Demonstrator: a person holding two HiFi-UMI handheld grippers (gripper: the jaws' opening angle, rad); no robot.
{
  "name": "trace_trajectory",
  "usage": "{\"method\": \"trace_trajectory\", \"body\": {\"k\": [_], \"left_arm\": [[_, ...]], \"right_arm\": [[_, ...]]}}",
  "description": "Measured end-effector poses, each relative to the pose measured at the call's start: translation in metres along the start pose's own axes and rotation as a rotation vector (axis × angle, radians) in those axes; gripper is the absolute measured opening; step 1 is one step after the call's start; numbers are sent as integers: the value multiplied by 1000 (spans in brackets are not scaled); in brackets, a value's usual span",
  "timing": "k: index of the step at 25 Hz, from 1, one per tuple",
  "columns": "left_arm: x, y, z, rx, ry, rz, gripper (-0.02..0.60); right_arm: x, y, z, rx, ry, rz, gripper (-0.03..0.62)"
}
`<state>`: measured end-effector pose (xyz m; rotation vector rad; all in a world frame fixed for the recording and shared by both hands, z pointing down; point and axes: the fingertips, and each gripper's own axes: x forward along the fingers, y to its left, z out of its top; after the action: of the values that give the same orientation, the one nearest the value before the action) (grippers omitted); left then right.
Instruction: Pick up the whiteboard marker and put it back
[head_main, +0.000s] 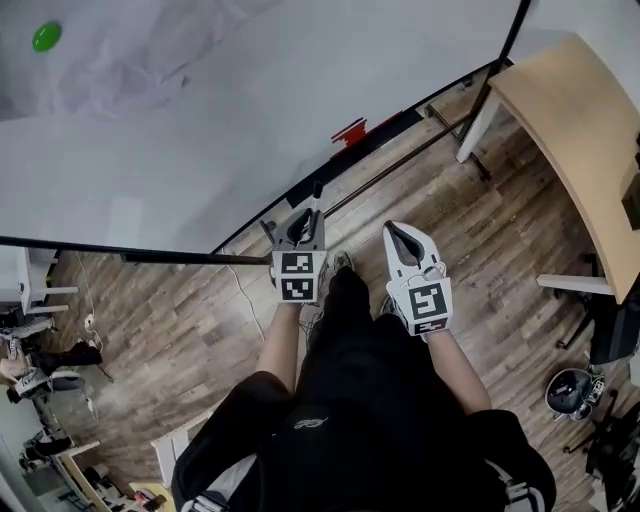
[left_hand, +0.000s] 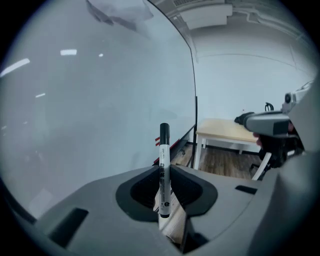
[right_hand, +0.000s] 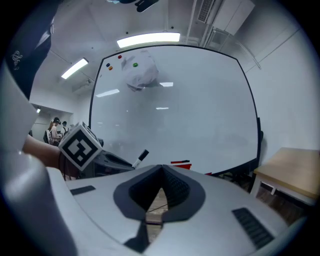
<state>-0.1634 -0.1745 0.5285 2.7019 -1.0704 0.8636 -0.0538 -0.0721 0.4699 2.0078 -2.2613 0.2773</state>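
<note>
My left gripper (head_main: 303, 226) is shut on a whiteboard marker (head_main: 316, 196), a white barrel with a black cap. In the left gripper view the marker (left_hand: 164, 167) stands upright between the grey jaws, cap end out, with the whiteboard (left_hand: 90, 100) just beyond it. My right gripper (head_main: 400, 236) hovers beside the left one, jaws shut on nothing. From the right gripper view, that gripper (right_hand: 161, 169) faces the whiteboard (right_hand: 200, 110), and the marker (right_hand: 140, 157) sticks out of the left gripper (right_hand: 107, 161) at the left.
Red items (head_main: 349, 131) lie on the whiteboard's bottom tray (head_main: 385, 128). A green magnet (head_main: 46, 37) sits high on the board. A light wooden table (head_main: 575, 125) stands to the right, with chairs (head_main: 575, 390) behind. The person's legs are below the grippers over wooden flooring.
</note>
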Motion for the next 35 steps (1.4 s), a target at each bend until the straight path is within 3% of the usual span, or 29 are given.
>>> {"method": "trace_trajectory", "body": {"k": [3,13,22,29,35], "left_arm": [[-28,-12,2,-58,-77,41,66],[-105,-22,12,-115,-249,115,66],[-165,-16,12,-129,-360,70,66],[-210,32,4,-141,-420,49,65],[-227,48,-1,-116,-448,25,66]], "right_arm": [[-6,11,-8,10,3,30,2],[-23,51,7,-8,-28,74,2],[-33,111,23,-39,-46,45,2],[-28,169,43,-81,-74,6,2],[-29,184,39,-68,-67,-47,2]]}}
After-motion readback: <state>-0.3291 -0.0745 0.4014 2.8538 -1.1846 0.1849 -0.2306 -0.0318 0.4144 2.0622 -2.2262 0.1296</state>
